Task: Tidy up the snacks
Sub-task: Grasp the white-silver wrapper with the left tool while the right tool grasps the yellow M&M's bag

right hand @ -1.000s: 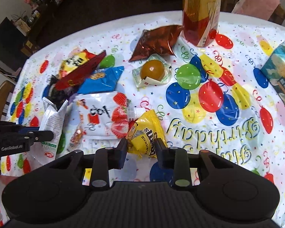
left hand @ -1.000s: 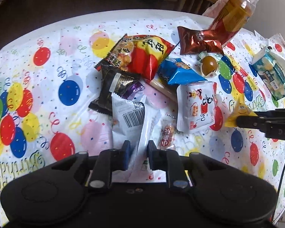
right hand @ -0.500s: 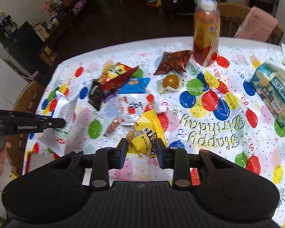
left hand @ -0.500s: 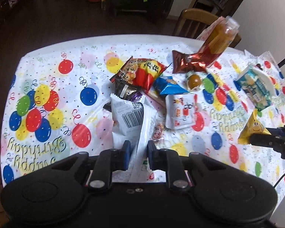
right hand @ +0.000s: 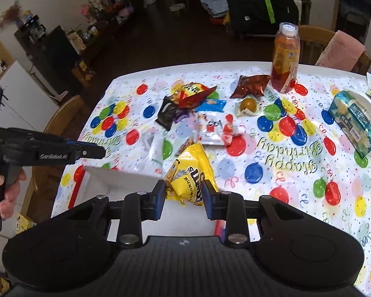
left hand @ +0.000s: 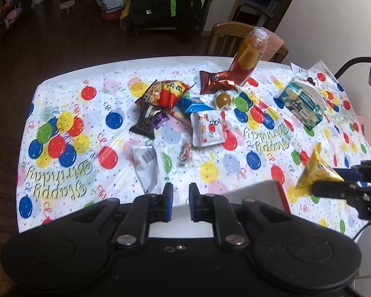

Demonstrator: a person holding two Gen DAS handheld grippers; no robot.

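Seen from the left wrist, the left gripper [left hand: 177,204] has its fingers parted by a narrow gap with nothing between them, poised above the near edge of the bench [left hand: 69,163]. Directly below and just beyond the fingertips is a white box [left hand: 257,193] with a red edge. A white snack packet [left hand: 146,165] with a barcode appears slightly ahead of the fingers and to their left; it is blurred, so whether it rests on the cloth or is in mid-air is hard to say. Farther ahead lies a cluster of snack bags [left hand: 175,109], and beyond it an orange drink bottle [left hand: 249,57]. Off to the right, the right gripper [left hand: 326,189] pinches a yellow candy bag [left hand: 314,170]. In the right wrist view, the right gripper [right hand: 184,196] has its fingers clamped on the yellow candy bag [right hand: 190,173], which rises between them and leans away. The white box [right hand: 116,180] sits under and left of the fingers. Far to the left, a hand [right hand: 5,190] holds the left gripper [right hand: 94,152]. Well right of the fingers lies a tissue pack [right hand: 356,121].
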